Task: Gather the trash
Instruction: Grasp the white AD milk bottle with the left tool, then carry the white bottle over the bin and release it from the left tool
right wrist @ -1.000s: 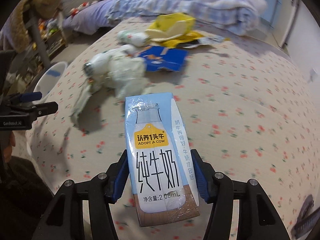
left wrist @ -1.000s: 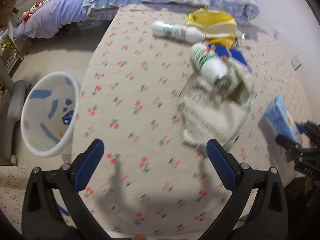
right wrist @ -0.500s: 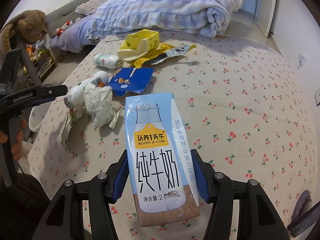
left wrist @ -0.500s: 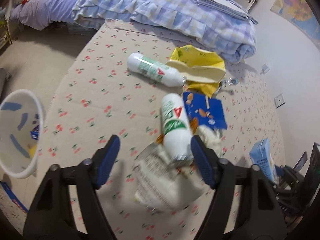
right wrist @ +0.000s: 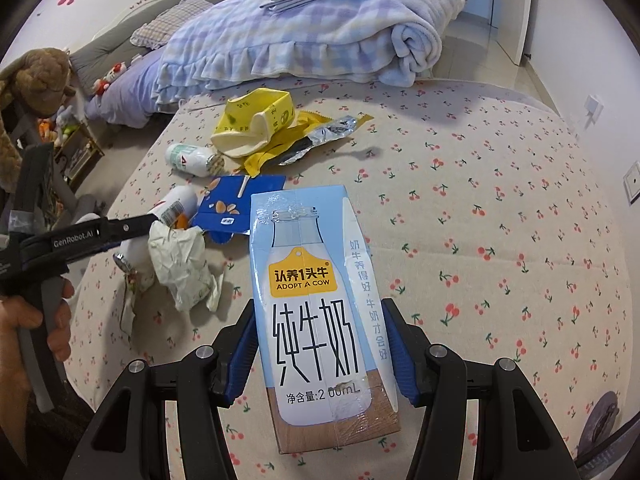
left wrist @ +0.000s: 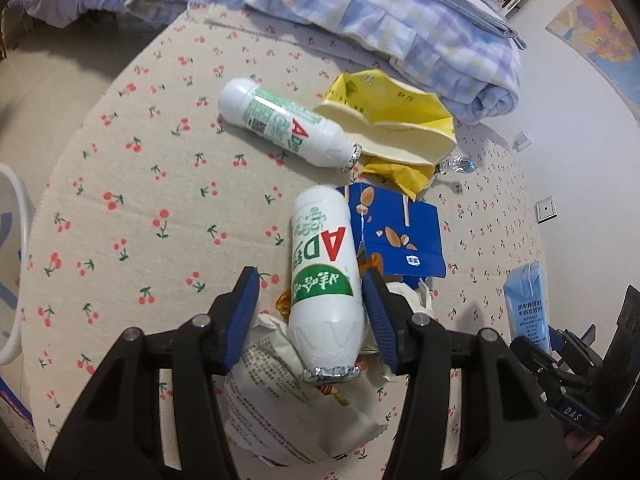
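Note:
My left gripper (left wrist: pixel 310 312) is open, its jaws on either side of a white AD bottle (left wrist: pixel 324 280) that lies on crumpled paper (left wrist: pixel 288 412); the left jaw stands clear of it. My right gripper (right wrist: pixel 322 344) is shut on a blue milk carton (right wrist: pixel 316 312), held above the cherry-print table (right wrist: pixel 480 208); the carton also shows in the left wrist view (left wrist: pixel 528 304). A second white bottle (left wrist: pixel 284 124), a yellow carton (left wrist: pixel 388 120), a yellow wrapper (right wrist: pixel 312 136) and a flattened blue box (left wrist: pixel 396 236) lie on the table.
A white bin (left wrist: pixel 12 264) stands off the table's left edge. A folded plaid blanket (right wrist: pixel 304 36) lies at the table's far end. A bed with a purple cover (right wrist: pixel 120 88) and a shelf with toys (right wrist: pixel 60 128) are beyond.
My left gripper has moved away from the bin to the AD bottle and narrowed around it. The right gripper has kept hold of the milk carton and risen slightly.

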{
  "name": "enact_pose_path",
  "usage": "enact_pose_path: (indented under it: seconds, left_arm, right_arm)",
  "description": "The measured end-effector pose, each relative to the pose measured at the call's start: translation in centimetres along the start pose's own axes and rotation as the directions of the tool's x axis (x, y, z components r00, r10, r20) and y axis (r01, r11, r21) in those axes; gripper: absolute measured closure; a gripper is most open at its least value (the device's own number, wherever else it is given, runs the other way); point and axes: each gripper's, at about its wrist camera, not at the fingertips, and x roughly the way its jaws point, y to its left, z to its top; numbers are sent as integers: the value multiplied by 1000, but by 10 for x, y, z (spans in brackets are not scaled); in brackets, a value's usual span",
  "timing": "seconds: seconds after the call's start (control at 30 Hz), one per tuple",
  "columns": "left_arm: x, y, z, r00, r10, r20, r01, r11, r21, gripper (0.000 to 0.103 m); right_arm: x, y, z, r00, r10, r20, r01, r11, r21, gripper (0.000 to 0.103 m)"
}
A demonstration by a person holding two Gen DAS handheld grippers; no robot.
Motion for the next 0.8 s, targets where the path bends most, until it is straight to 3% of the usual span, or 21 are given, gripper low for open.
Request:
enact_pose_path:
  seconds: [0.07,0.1,0.47,0.8]
  left_arm:
    - [2,4,1,1000,-19,-14,18,1000,-19,55]
    - [2,5,1,999,-30,-19,30,999,-25,63]
    - [-26,17,0,997,-70,36,71,997,-41,63]
    - [-61,59,-3,995,-14,95,22,996,-86,63]
  right_arm:
    - [2,2,3,1000,0,-3,0,1000,0,43]
    - [3,3,4,1000,1,-4,-1,1000,0,43]
    - [-1,28,20,1000,15,19,-15,1000,-15,44]
    - [6,81,30,998,55,19,-53,996,-75,43]
